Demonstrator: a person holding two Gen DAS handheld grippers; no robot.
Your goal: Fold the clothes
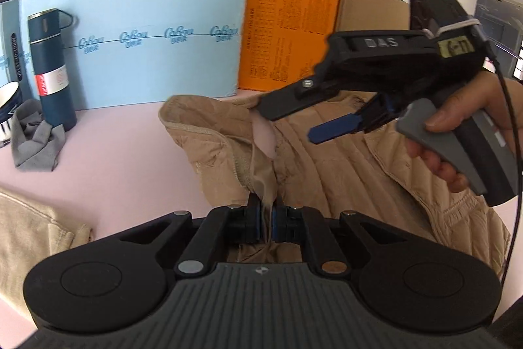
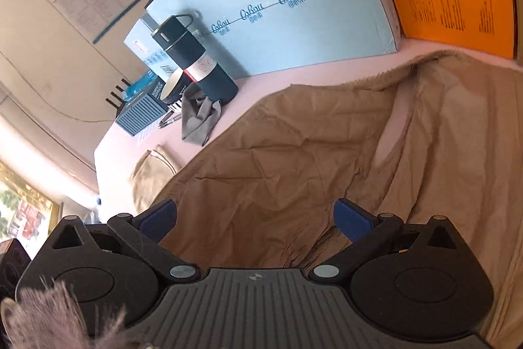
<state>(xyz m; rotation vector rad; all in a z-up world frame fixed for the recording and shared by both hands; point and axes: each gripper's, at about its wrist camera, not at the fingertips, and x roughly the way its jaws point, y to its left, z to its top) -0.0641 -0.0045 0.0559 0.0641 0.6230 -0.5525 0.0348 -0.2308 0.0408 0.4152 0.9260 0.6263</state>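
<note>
The pale blue foam board (image 1: 137, 48) behind the table carries the script word "CaBau" printed over and over along a thin dark line. Beside it an orange panel (image 1: 287, 35) is covered in small black print too fine to read. The right gripper (image 1: 287, 120) shows raised "DAS" lettering on its black body and a yellowed tag whose marks are unclear. A dark blue cylindrical flask (image 1: 52, 67) with a steel collar and a red-and-white label stands upright, a crumpled grey cloth (image 1: 34, 143) at its foot. The tan quilted jacket (image 1: 343, 159) lies spread on the pink table (image 1: 114, 146), its smooth lining wrinkled. The left gripper (image 1: 268, 218) is pinched tight on a fold of the jacket's edge; the right gripper's blue-padded fingers (image 2: 353, 218) stand wide apart above the fabric, holding nothing
</note>
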